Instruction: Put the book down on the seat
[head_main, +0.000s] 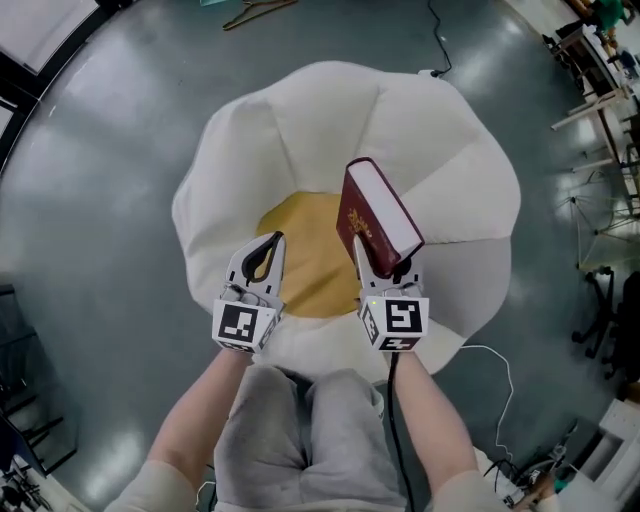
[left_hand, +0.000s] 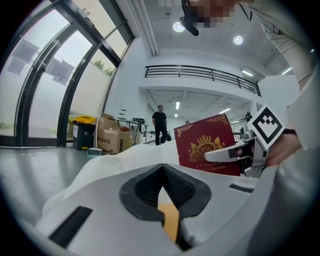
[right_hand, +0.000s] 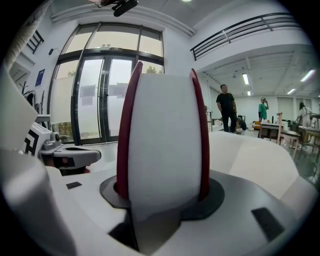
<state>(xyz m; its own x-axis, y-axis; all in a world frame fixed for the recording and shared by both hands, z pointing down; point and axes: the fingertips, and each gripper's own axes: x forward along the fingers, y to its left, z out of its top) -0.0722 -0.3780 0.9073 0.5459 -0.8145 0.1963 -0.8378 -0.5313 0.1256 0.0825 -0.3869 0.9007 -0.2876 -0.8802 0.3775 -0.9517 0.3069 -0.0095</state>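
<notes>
Burgundy hardback book (head_main: 375, 212) was held upright, clamped by the right claw (head_main: 385, 262), above the yellow centre (head_main: 305, 250) of the white cushion seat (head_main: 300, 120); left claw (head_main: 263, 252) was seen closed, empty.

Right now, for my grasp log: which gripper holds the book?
The right gripper: its jaws clamp the red book, held over the seat. The left gripper is shut on nothing.

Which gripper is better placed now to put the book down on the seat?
Right. The right gripper is already clamped on the red book and holds it above the seat. The left gripper is shut on nothing beside it.
</notes>
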